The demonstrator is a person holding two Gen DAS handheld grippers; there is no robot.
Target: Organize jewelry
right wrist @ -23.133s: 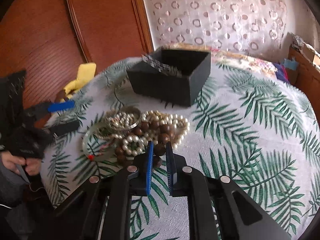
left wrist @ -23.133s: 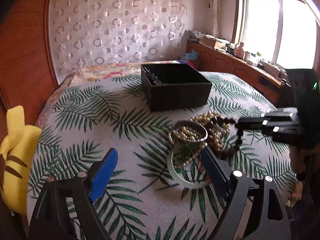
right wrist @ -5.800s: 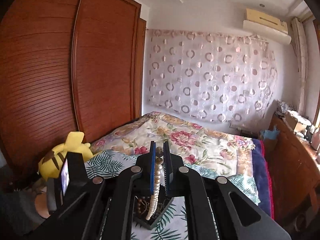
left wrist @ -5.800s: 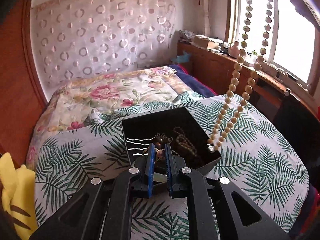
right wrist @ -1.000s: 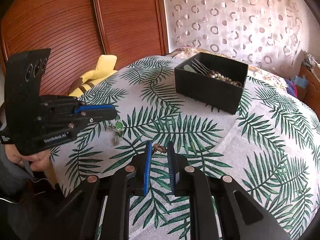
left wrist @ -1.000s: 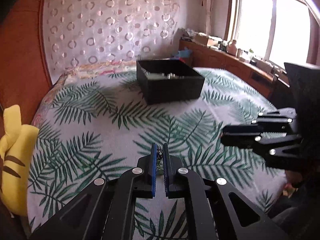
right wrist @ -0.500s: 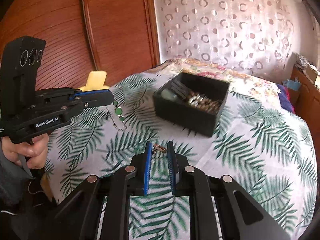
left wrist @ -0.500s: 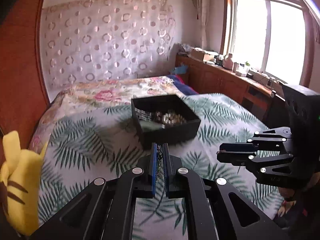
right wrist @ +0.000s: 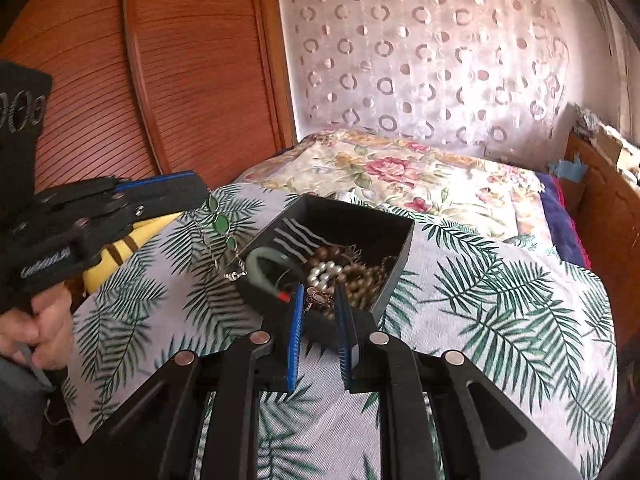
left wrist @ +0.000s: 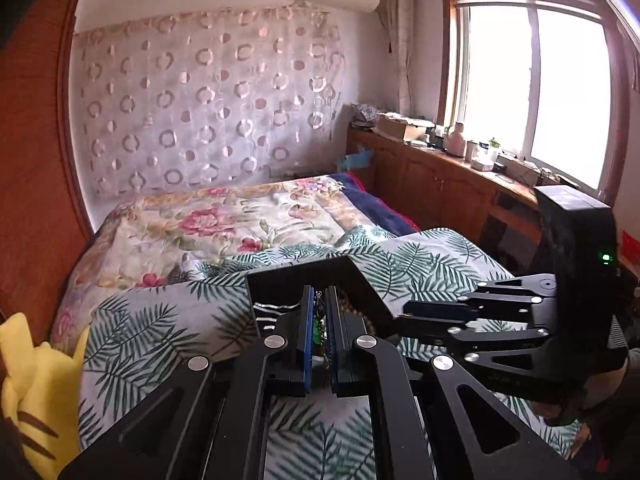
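I am holding a two-finger tool in each hand over a bed (right wrist: 500, 280). The near part of the bed is covered with a white cloth printed with green palm leaves (left wrist: 152, 332), and past it lies a quilt with pink flowers (right wrist: 400, 172). A sheer curtain with a ring pattern (left wrist: 208, 112) hangs on the far wall. A wooden wardrobe (right wrist: 180, 72) stands at the left of the bed, and a bright window (left wrist: 532, 96) above a low wooden cabinet (left wrist: 440, 184) is at the right. A yellow soft toy (left wrist: 32, 396) sits at the bed's left edge.

On the leaf cloth sits an open black box (right wrist: 396, 256), the place for the jewelry. Inside it are a green bangle (right wrist: 268, 268), a string of white pearls (right wrist: 324, 270) and brown bead strands (right wrist: 360, 276).

My left fingers (left wrist: 319, 328) are pressed together on a thin chain bracelet with green stones (right wrist: 218, 224). Seen from my right wrist, the bracelet hangs from those fingers just left of the box, its lower end at the box's near left corner.

My right fingers (right wrist: 320, 316) are nearly closed and clamped on a small gold piece of jewelry (right wrist: 318, 298), held just above the near rim of the box. I cannot tell what kind of piece it is.
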